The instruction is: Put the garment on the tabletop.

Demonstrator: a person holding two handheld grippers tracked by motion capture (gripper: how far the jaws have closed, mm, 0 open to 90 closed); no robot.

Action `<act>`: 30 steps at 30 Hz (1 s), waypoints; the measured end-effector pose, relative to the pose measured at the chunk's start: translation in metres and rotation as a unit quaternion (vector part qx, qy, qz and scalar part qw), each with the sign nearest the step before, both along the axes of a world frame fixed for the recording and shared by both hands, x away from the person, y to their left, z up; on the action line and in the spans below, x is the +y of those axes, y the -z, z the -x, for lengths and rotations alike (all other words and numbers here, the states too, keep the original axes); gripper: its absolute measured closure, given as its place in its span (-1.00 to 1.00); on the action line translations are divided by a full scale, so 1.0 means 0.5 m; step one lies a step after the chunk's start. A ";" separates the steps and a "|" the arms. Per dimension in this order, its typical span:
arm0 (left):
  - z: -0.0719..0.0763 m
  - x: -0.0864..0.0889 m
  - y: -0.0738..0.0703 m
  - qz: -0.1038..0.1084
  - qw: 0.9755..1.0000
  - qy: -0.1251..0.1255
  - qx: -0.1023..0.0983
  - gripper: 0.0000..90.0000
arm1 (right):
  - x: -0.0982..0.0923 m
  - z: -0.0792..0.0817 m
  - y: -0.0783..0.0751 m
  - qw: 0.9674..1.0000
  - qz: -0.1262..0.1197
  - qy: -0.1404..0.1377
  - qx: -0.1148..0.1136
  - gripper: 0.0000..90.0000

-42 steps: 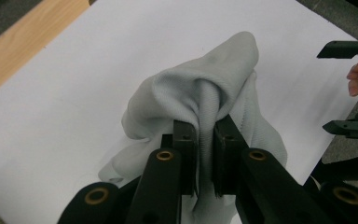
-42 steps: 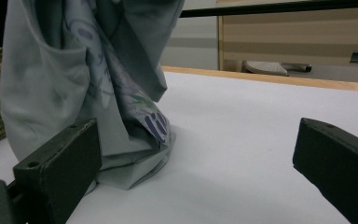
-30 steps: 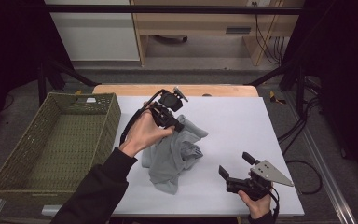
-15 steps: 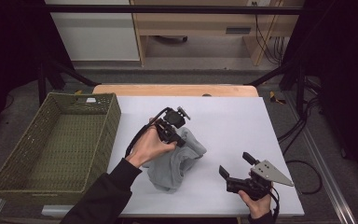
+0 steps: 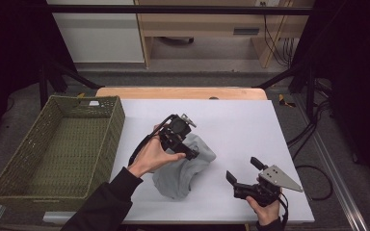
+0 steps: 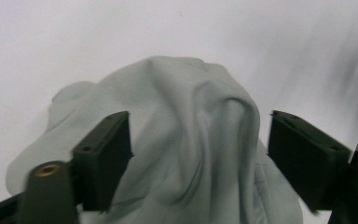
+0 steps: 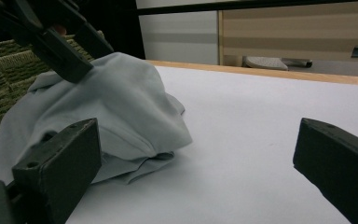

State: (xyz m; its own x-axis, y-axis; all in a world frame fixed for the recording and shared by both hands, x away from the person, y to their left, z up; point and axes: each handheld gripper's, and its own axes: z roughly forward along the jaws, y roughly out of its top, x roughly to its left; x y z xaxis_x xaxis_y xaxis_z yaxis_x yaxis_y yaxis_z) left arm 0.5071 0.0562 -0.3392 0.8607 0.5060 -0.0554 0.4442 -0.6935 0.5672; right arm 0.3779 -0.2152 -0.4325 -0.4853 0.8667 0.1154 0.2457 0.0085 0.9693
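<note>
Your left gripper hangs over the crumpled pale grey cloth garment at the white table's middle; its jaws have just been opening and straddle the top fold without pinching. Your right gripper, wide and empty, waits near right, leaving the woven green basket free on the left.

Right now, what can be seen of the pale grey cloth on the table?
The pale grey cloth garment lies in a crumpled, rounded heap on the white table top, right of the olive woven basket and not touching it. It looks like soft, matte fabric, with deep folds and a stitched seam. The left hand-held gripper has just been opening over it; the jaws straddle a raised fold without pressing it. The right hand-held gripper rests apart from it, jaws open.
</note>
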 end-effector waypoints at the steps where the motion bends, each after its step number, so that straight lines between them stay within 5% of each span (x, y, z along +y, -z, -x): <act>1: 0.000 0.000 0.000 0.000 1.000 0.000 0.000 -0.60 | 0.000 0.000 0.000 1.000 0.000 0.000 -0.001 -0.97; 7: 0.013 0.028 -0.011 0.054 0.998 -0.013 -0.012 -0.73 | 0.000 0.000 0.000 1.000 -0.001 -0.002 0.000 -0.97; 8: 0.019 0.039 -0.011 0.079 0.996 -0.020 -0.018 -0.76 | 0.000 0.000 0.000 1.000 -0.002 -0.002 -0.001 -0.97; 11: 0.025 0.053 -0.008 0.101 0.994 -0.030 -0.033 -0.82 | 0.000 0.000 -0.001 1.000 -0.004 -0.002 0.001 -0.97; 13: 0.036 0.072 0.001 0.131 0.989 -0.046 -0.058 -0.84 | -0.001 0.001 -0.001 1.000 -0.006 -0.004 0.003 -0.97; 14: 0.036 0.072 0.001 0.131 0.989 -0.046 -0.058 -0.84 | -0.001 0.001 -0.001 1.000 -0.006 -0.004 0.003 -0.97; 16: 0.043 0.087 0.006 0.148 0.985 -0.053 -0.073 -0.84 | -0.001 0.000 -0.001 1.000 -0.005 -0.002 0.003 -0.97; 18: 0.053 0.110 0.014 0.175 0.979 -0.058 -0.086 -0.84 | -0.001 -0.001 0.000 1.000 -0.004 -0.002 0.002 -0.97; 19: 0.053 0.110 0.014 0.175 0.979 -0.058 -0.086 -0.84 | -0.002 -0.001 0.000 1.000 -0.004 -0.002 0.003 -0.97; 21: 0.065 0.133 0.020 0.201 0.973 -0.062 -0.095 -0.84 | -0.002 -0.001 0.001 1.000 -0.005 -0.004 0.001 -0.98; 22: 0.065 0.133 0.020 0.201 0.973 -0.062 -0.095 -0.85 | -0.002 -0.001 0.001 1.000 -0.005 -0.004 0.001 -0.98; 30: 0.107 0.198 0.043 0.232 0.962 -0.077 -0.122 -0.93 | -0.004 0.001 -0.001 1.000 -0.006 -0.002 0.001 -0.99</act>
State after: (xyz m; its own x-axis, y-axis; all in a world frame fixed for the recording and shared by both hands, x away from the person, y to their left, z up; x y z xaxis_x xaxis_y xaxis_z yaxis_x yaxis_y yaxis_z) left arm 0.4538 0.1554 -0.3606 0.7931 0.5986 -0.1122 0.3358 -0.2761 0.9006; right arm 0.3775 -0.2171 -0.4321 -0.4884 0.8633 0.1270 0.2475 -0.0025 0.9689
